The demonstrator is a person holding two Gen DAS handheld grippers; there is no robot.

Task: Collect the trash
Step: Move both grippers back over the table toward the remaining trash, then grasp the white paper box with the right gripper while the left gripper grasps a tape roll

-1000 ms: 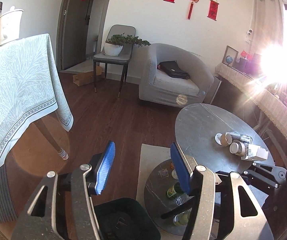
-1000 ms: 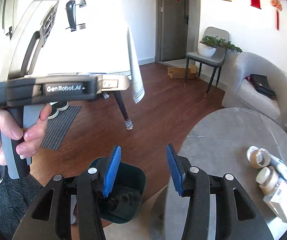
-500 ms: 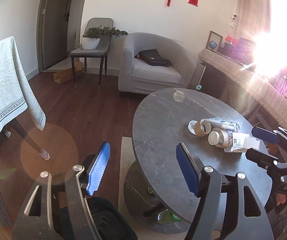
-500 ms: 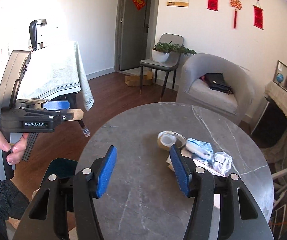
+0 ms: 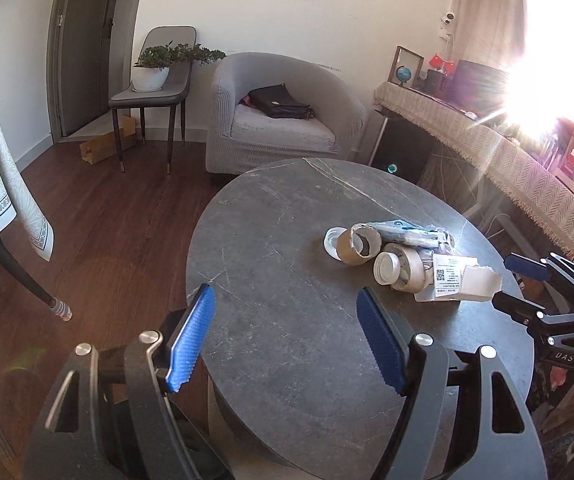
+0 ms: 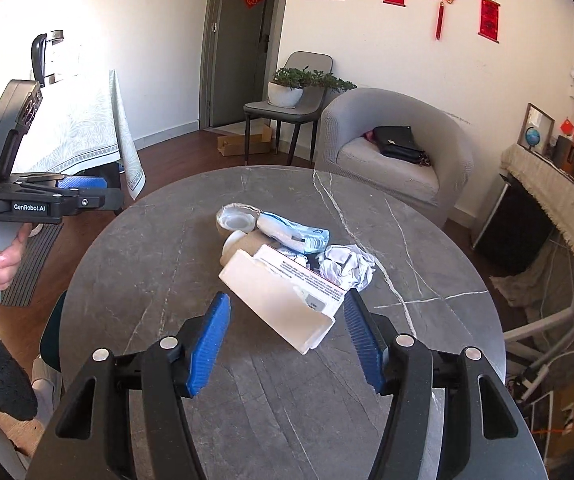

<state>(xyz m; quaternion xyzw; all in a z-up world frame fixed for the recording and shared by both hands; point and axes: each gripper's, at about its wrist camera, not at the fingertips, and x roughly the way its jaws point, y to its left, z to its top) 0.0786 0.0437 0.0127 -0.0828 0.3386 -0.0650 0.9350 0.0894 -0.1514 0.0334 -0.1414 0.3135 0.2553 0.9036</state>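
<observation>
Both jaws stand apart with nothing between their pads: the left gripper (image 5: 287, 340) is opening over bare stone at the near edge of the round table (image 5: 271, 240), and the right gripper (image 6: 287, 340) hangs wide just short of the trash. That trash lies in one small heap on the table, well ahead and to the right of the left jaws, and directly in front of the right ones. Nearest the right gripper is a white box (image 6: 277, 300), its long axis running diagonally from upper left to lower right, its lower corner reaching into the gap between the blue pads, though whether it touches either pad is hard to judge. Behind it lie cardboard tape rolls (image 5: 361, 244) on their sides, a blue-and-white wrapper (image 6: 293, 232) and crumpled paper (image 6: 347, 264).
</observation>
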